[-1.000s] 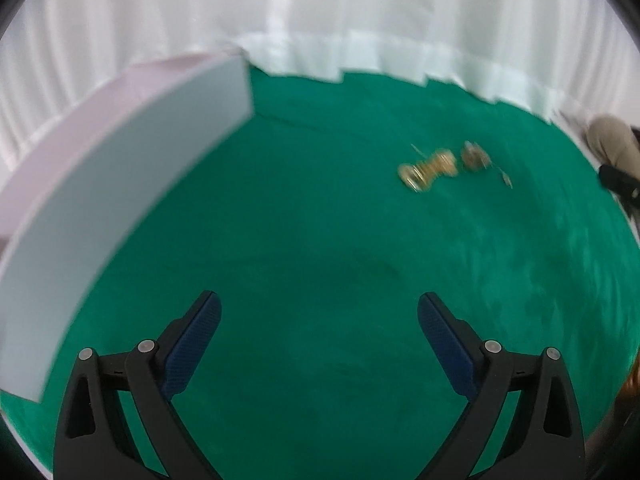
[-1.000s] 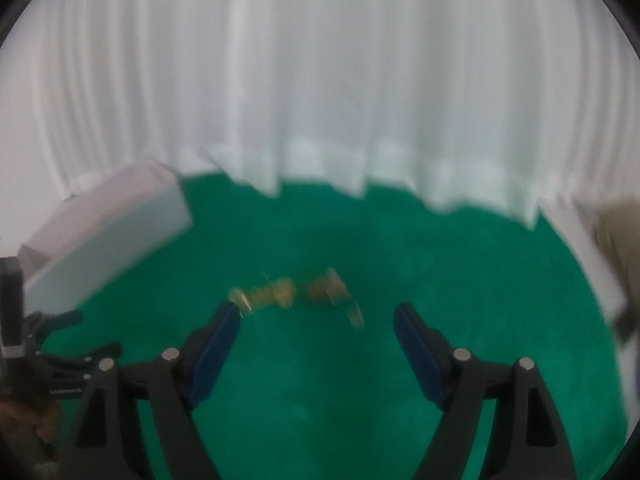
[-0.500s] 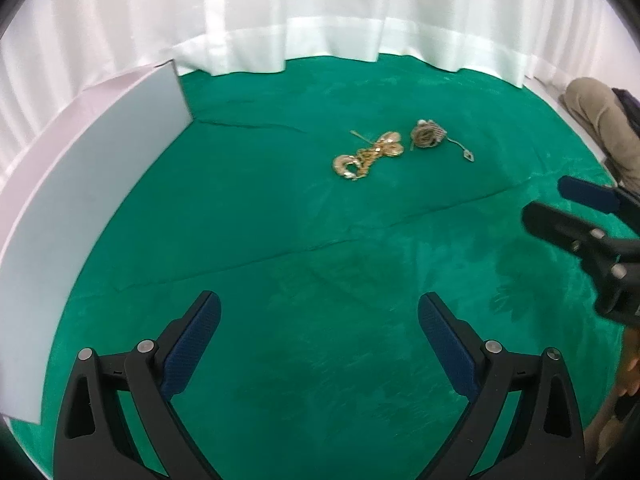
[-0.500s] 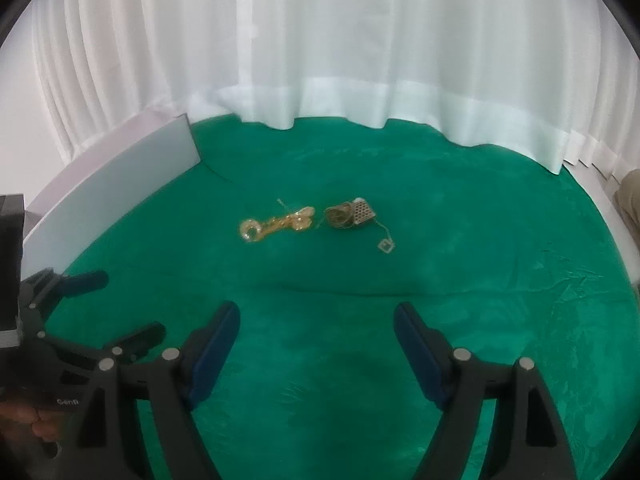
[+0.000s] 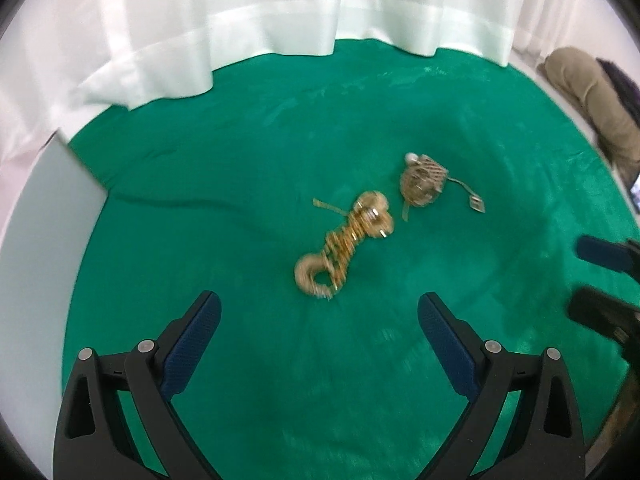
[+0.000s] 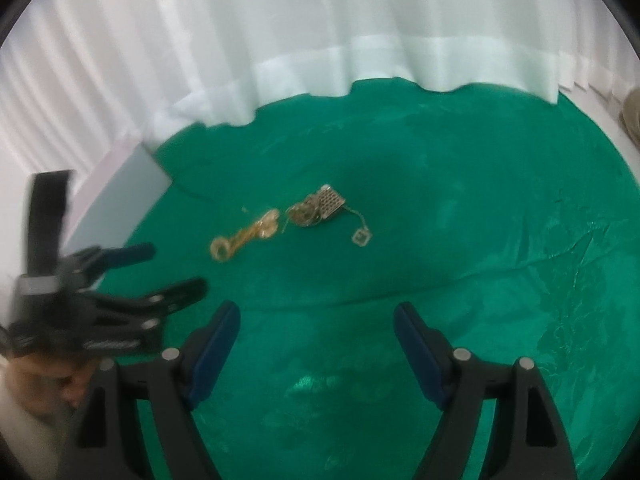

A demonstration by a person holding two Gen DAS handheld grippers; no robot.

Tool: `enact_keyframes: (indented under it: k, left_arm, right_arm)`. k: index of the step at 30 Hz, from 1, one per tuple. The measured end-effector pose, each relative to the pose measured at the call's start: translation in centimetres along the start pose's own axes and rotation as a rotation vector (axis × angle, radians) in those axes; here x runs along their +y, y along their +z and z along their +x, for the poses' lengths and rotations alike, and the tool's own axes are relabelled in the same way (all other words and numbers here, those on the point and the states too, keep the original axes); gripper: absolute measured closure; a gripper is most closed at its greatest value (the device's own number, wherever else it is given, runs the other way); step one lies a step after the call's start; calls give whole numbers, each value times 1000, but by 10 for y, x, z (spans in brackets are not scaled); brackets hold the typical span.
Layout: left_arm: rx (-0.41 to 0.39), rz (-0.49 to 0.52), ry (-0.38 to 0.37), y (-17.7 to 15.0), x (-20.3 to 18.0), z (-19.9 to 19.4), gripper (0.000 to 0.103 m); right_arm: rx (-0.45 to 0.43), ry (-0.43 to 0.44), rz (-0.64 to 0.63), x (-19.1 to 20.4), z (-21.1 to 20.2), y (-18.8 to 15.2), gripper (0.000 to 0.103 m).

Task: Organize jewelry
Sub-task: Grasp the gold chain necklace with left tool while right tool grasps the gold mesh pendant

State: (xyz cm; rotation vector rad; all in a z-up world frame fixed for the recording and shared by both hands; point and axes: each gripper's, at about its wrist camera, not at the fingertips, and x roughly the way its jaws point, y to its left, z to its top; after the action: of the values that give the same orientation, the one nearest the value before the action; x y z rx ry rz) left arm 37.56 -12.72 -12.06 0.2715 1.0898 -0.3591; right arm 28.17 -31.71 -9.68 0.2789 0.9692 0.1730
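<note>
Two clumps of gold jewelry lie on the green velvet cloth [image 5: 248,400]. A long gold chain piece [image 5: 344,246] [image 6: 244,238] sits just ahead of my left gripper [image 5: 319,308], which is open and empty. To its right lies a tangled gold piece with a mesh plate [image 5: 423,180] [image 6: 318,210] and a small square pendant [image 5: 477,203] [image 6: 361,237]. My right gripper [image 6: 317,318] is open and empty, well short of the jewelry. Its fingers [image 5: 600,254] show at the right edge of the left wrist view. The left gripper [image 6: 168,272] shows at the left of the right wrist view.
A white box [image 5: 44,248] [image 6: 120,204] stands at the cloth's left edge. White curtains [image 5: 280,12] hang along the back. A tan bundle [image 5: 588,96] lies at the far right. A person's hand [image 6: 44,384] holds the left gripper.
My left gripper has moved right and closer to the gold chain piece, so the white box has slid toward the left edge. The right gripper has dropped a little toward the cloth.
</note>
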Motion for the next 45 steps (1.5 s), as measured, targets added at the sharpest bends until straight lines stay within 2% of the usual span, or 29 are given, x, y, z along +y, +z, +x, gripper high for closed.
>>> enact_keyframes:
  k: [5, 8, 10, 11, 12, 13, 15, 20, 25, 31, 35, 37, 40, 41, 42, 45]
  left_arm:
    - [-23, 69, 79, 16, -6, 30, 7]
    - [-32, 72, 55, 23, -7, 40, 19]
    - [-51, 61, -7, 25, -8, 41, 36]
    - [-54, 62, -28, 26, -9, 41, 40]
    - [-59, 63, -47, 25, -10, 40, 52]
    - [-64, 64, -70, 24, -11, 39, 70]
    - [-61, 67, -77, 20, -11, 35, 96]
    - [-40, 3, -96, 5, 3, 23, 98]
    - [-33, -94, -80, -29, 31, 3, 100]
    - [-26, -174, -20, -71, 54, -21, 99]
    - [-18, -244, -12, -95, 66, -32, 99]
    - [-18, -274, -8, -105, 71, -36, 99]
    - [-22, -299, -4, -116, 74, -42, 99]
    - [-22, -304, -6, -118, 74, -44, 99]
    - [-21, -306, -8, -120, 75, -45, 99]
    - [-18, -310, -11, -125, 77, -48, 99]
  right_arm:
    - [24, 15, 7, -4, 6, -3, 22]
    - [32, 16, 23, -9, 9, -6, 22]
    - [36, 23, 38, -12, 10, -8, 22]
    - [38, 27, 45, -13, 10, -10, 22]
    - [41, 32, 51, -14, 10, -12, 22]
    - [41, 36, 53, -14, 10, -13, 22]
    - [42, 39, 49, -13, 9, -16, 22]
    - [39, 44, 52, -13, 8, -16, 22]
    - [46, 73, 92, -16, 9, -8, 22]
    - [78, 137, 261, -21, 40, 39, 22]
    - [109, 115, 317, -5, 76, 64, 27]
    - [101, 46, 313, 10, 93, 71, 28]
    - [96, -71, 258, 30, 110, 76, 42]
    - [104, -112, 249, 35, 115, 75, 54]
    - [102, -133, 261, 36, 118, 72, 73]
    - [67, -161, 271, 32, 116, 65, 99]
